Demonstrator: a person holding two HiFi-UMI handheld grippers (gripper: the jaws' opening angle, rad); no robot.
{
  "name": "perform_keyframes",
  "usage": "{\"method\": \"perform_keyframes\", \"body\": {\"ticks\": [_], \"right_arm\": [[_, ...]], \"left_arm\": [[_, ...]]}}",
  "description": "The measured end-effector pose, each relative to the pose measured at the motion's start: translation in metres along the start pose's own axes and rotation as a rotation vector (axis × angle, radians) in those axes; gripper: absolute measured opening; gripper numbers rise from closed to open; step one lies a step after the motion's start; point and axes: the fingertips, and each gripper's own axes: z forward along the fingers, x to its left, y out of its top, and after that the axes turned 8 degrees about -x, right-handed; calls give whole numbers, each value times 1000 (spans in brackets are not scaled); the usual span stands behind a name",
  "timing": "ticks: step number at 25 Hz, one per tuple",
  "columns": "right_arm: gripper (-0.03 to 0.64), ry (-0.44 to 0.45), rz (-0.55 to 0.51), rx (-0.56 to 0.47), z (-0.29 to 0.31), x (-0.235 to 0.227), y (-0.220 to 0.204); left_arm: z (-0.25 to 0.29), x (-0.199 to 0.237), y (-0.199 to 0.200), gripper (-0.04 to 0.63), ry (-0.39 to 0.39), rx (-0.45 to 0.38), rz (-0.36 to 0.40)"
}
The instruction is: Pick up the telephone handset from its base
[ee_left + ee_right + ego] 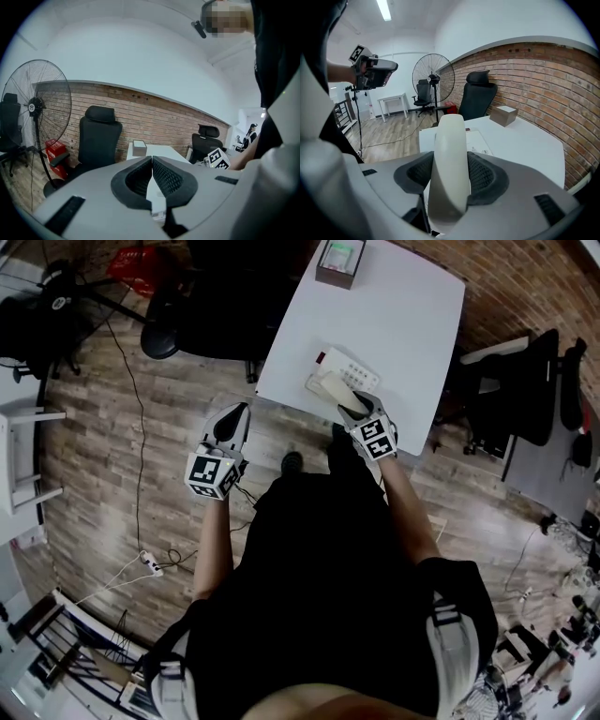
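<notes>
At the telephone base (354, 369) on the table (403, 306), gripped the cream handset (450, 159) in the jaws of the right gripper (354, 411), those of the left gripper (152, 165) closed together, empty.

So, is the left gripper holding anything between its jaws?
No, the left gripper has its jaws closed together, with nothing between them.

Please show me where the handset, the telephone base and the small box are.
handset (450, 159), right gripper view, middle of its cream body.
telephone base (356, 367), head view, its keypad.
small box (339, 261), head view, its top face.
</notes>
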Motion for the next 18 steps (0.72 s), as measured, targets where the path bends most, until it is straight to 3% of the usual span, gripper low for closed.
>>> {"method": "perform_keyframes", "body": {"ticks": [18], "right_arm": [[206, -125, 79, -68, -40, -1, 2]], "left_arm": [[10, -18, 0, 20, -147, 11, 36]]}}
